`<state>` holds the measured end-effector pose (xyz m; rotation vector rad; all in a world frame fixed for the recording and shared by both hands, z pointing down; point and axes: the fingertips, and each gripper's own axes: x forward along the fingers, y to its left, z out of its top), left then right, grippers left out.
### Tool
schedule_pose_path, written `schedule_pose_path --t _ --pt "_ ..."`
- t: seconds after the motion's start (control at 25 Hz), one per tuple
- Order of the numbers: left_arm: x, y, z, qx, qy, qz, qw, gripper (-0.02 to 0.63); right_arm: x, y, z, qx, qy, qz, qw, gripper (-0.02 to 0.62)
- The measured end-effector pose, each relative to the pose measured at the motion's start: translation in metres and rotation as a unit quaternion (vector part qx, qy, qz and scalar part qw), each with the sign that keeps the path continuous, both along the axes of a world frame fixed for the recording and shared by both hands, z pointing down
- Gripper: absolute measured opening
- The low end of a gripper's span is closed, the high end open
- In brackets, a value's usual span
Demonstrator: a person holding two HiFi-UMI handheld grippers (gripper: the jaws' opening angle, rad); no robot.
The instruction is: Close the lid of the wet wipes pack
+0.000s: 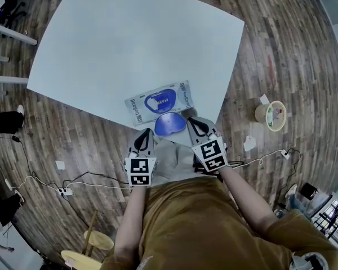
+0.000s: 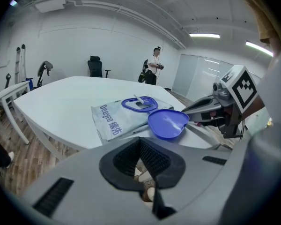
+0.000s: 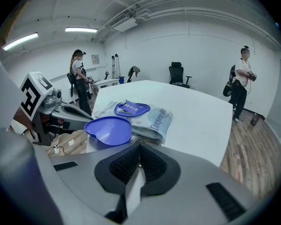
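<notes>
Jaws: on the left hand-held gripper (image 2: pixel 140 146) the ribbed black pads meet at the middle with nothing between them; the right hand-held gripper (image 3: pixel 139 151) is clenched the same way and is empty.
Placing of the pair: both are held just short of the worktop's (image 1: pixel 129 38) near edge, the left a little further back, neither touching the pack.
Left gripper view only: the right hand-held gripper's closed tip comes in from the right, close beside the lid; one person stands past the worktop near an office chair (image 2: pixel 94 65).
Right gripper view only: the left hand-held gripper shows at the left behind the lid; two persons stand in the room, one at each side.
Head view only: wooden floor (image 1: pixel 73 139) round the worktop, a small basket (image 1: pixel 276 115) on it to the right, cables to the left.
Wet wipes pack (image 1: pixel 136 107): lies flat at the near edge of the white worktop, pale grey-blue with blue print, tilted slightly to the edge.
Opening: a blue rounded frame (image 1: pixel 160 100) on the pack's top face, with a white tab inside it.
Lid (image 1: pixel 170 124): blue, rounded, open, folded back toward the person and reaching past the worktop's edge; its hollow inner face is turned up.
</notes>
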<state>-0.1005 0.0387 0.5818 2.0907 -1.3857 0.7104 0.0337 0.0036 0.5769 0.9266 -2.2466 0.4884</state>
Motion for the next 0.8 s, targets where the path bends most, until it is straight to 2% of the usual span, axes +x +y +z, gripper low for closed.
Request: schedule_pose_path --t 0.48,0.8 --pt "0.0006 -0.0003 0.0026 -0.003 0.003 0.007 1.0 -0.008 -0.0026 0.0032 0.0022 -0.014 0.002 -0.013 1.0 0.006" --pt "0.0094 -0.0011 0.0013 -0.002 0.001 0.035 0.9994 -0.008 -0.0037 0.0042 0.0019 -0.017 0.0 -0.005 1.0 0.006"
